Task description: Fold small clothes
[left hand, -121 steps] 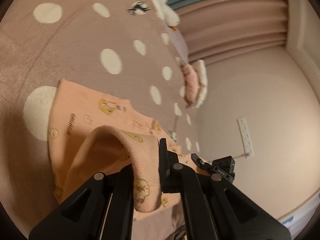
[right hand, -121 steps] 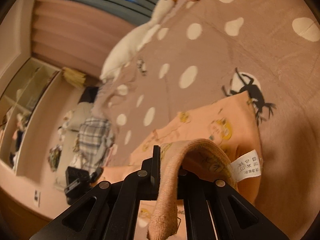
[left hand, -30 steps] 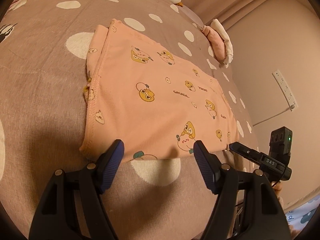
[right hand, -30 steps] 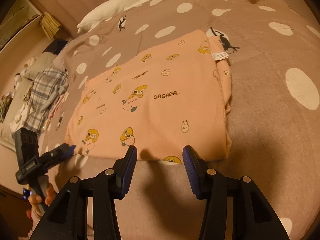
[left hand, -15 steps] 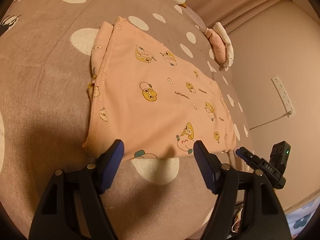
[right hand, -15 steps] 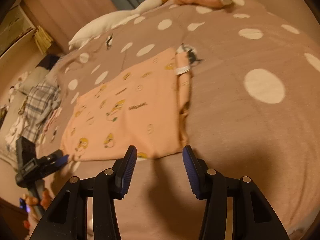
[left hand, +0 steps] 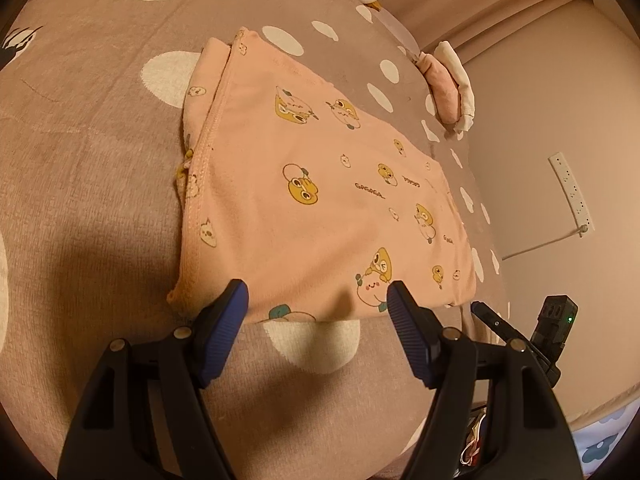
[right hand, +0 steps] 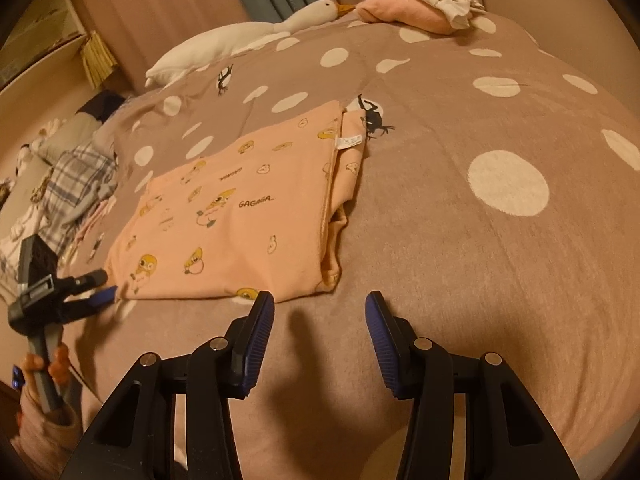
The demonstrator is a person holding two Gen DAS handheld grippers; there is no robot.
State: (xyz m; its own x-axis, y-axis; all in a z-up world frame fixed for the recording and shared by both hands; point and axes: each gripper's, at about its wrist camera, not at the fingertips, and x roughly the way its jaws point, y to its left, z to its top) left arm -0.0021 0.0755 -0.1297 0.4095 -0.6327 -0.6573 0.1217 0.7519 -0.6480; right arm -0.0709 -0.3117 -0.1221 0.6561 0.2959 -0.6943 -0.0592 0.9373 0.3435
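Peach cotton garment (left hand: 320, 200), printed with yellow cartoon figures and the word GAGAGA, folded flat into a rough rectangle. Location: on the bed (right hand: 480, 260), on its brown blanket with white spots, near the edge closest to the person. White care label (right hand: 349, 142) shows at the far right corner of the fold; layered hems stack along the right side.

Left claw (left hand: 318, 300): spread wide, holding nothing, tips just at the garment's near edge, toward its left corner. Garment lies straight ahead of it.

Right claw (right hand: 320, 312): spread wide, holding nothing, over bare blanket beside the near right corner. Garment lies ahead and to its left.

Key relation: long axis runs left to right across both claws, one claw near each end of the near edge. The left looks the closer, already at the cloth. Judgement: a further fold would likely take the near edge or one short end across.

Surroundings: white goose toy (right hand: 240, 40) at the far edge of the bed; folded pink and white clothes (right hand: 416, 6) beside its beak; plaid cloth (right hand: 76, 184) heaped off the left side; power strip (left hand: 570, 194) on the wall.
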